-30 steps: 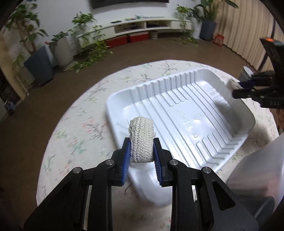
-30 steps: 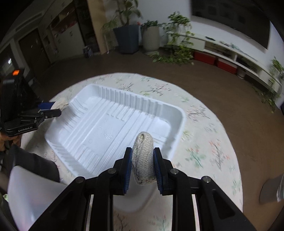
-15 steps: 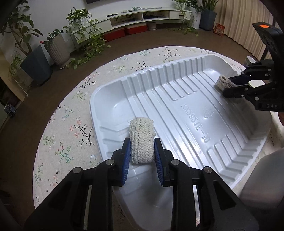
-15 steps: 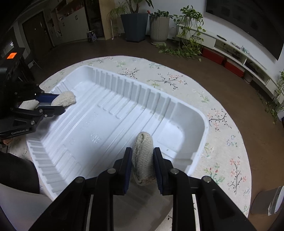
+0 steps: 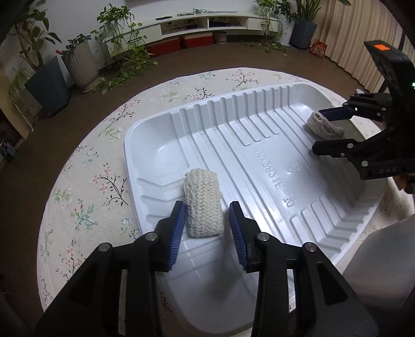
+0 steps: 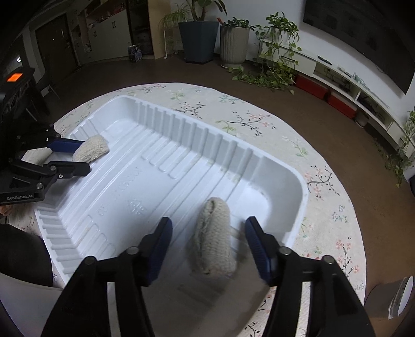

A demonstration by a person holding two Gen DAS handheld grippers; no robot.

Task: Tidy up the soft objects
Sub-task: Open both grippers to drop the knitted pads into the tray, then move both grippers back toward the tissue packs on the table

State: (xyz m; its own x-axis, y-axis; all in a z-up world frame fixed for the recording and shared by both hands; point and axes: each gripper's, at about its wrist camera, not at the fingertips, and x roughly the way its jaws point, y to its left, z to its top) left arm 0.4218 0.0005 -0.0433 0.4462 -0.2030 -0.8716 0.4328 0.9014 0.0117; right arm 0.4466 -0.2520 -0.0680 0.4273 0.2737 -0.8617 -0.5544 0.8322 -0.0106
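Observation:
A white ribbed plastic tray [image 5: 259,145] [image 6: 155,176] lies on a round table. In the left wrist view my left gripper [image 5: 207,215] hangs over the tray's near corner, its jaws opening. A cream knitted roll [image 5: 203,204] rests on the tray floor between them, no longer squeezed. In the right wrist view my right gripper [image 6: 207,228] is over the opposite end with its jaws opening wide. A second cream knitted roll [image 6: 214,241], blurred, lies loose between them. Each view shows the other gripper across the tray: right gripper [image 5: 319,131] by its roll [image 5: 324,127], left gripper [image 6: 84,155] by its roll [image 6: 92,149].
A floral tablecloth [image 5: 98,166] covers the table, whose edge drops to a brown floor. Potted plants [image 5: 80,62] and a low white shelf [image 5: 197,23] stand far back. A grey seat [image 5: 384,259] is close on the right, and a dark sleeve [image 6: 20,259] at the tray's left.
Both grippers have opened and let go of their knitted rolls, which now lie in the tray. Before that, both came in lower over the tray.

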